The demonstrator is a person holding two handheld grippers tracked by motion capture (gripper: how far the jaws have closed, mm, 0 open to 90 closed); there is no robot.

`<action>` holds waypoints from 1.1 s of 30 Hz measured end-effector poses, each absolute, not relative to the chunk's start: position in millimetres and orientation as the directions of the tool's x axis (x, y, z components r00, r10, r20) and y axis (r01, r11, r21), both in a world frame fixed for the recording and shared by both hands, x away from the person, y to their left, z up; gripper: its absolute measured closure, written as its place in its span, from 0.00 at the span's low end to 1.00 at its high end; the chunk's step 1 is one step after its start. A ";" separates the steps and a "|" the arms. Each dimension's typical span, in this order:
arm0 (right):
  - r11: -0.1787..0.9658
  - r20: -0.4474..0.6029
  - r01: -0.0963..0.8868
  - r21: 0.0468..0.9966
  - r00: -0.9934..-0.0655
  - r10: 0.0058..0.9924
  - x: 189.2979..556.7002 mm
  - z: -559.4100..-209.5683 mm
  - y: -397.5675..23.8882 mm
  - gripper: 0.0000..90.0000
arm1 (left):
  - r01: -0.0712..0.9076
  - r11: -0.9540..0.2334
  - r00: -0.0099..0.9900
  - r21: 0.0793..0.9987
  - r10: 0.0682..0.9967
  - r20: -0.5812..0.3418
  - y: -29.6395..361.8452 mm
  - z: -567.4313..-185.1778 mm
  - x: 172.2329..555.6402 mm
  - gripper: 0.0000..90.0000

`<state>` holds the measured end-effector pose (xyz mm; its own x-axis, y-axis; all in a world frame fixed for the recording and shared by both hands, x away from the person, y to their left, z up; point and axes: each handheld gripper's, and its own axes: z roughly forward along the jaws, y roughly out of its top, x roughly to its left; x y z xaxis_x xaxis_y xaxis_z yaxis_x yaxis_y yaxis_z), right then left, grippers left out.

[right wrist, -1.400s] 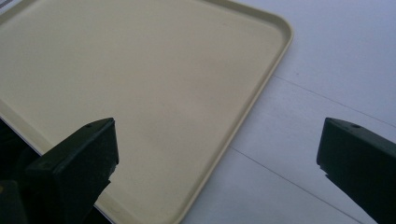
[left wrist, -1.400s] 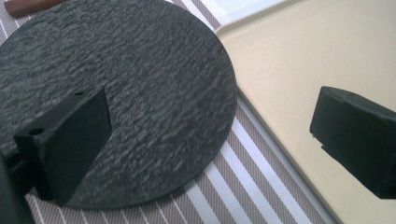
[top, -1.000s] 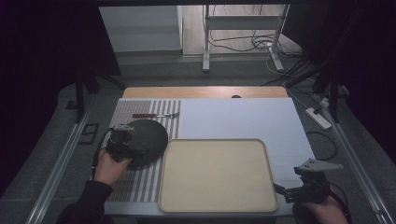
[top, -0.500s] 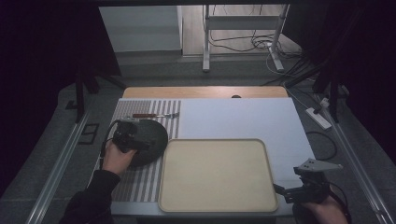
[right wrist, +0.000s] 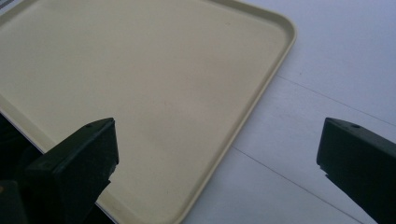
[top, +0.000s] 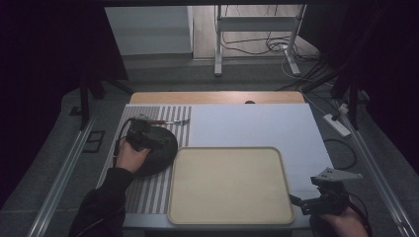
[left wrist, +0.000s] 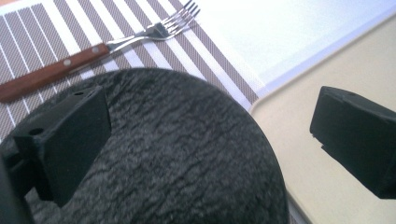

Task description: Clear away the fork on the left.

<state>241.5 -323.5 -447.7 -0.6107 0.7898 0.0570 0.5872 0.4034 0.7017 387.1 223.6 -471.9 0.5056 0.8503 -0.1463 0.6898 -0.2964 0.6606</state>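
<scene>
Round dark-grey rough-textured plate [left wrist: 187,154] on striped placemat [left wrist: 56,32] beside smooth beige rectangular plastic tray [top: 230,185], left gripper [left wrist: 210,140] jaws spread over the plate, perhaps not touching, right gripper [right wrist: 215,163] jaws spread at the tray's corner, wooden-handled steel fork [left wrist: 100,46] beyond the plate.

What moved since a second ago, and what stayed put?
The left gripper slid forward over the dark plate, toward the fork; its fingers are open and hold nothing. The right gripper, the tray, plate and fork stayed put.

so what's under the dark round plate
The plate lies on the striped mat, with the fork beyond it on the same mat. The mat's stripes run under its edge; anything else beneath is covered.
</scene>
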 end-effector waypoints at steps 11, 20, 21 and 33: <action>0.402 0.061 0.588 0.702 -0.612 0.789 241.7 -447.9 -323.7 0.00 | 0.706 -0.297 0.496 0.643 0.855 -0.151 216.6 -478.2 414.1 0.00; 0.401 0.062 0.588 0.702 -0.612 0.788 241.8 -447.9 -323.9 0.00 | 0.706 -0.318 0.501 0.633 0.856 -0.129 209.7 -481.3 434.8 0.00; 0.401 0.063 0.588 0.702 -0.613 0.788 241.8 -448.0 -323.9 0.00 | 0.707 -0.319 0.500 0.631 0.857 -0.127 209.4 -481.6 437.1 0.00; 0.403 0.065 0.588 0.701 -0.616 0.785 241.8 -448.0 -324.0 0.00 | 0.726 -0.309 0.479 0.615 0.868 -0.130 210.1 -488.4 465.4 0.00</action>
<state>241.8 -324.0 -448.0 -0.6158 0.7852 0.0651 0.5879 0.4029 0.7014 465.4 210.1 -488.4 0.4793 0.8679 -0.1304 0.7260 -0.3085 0.6147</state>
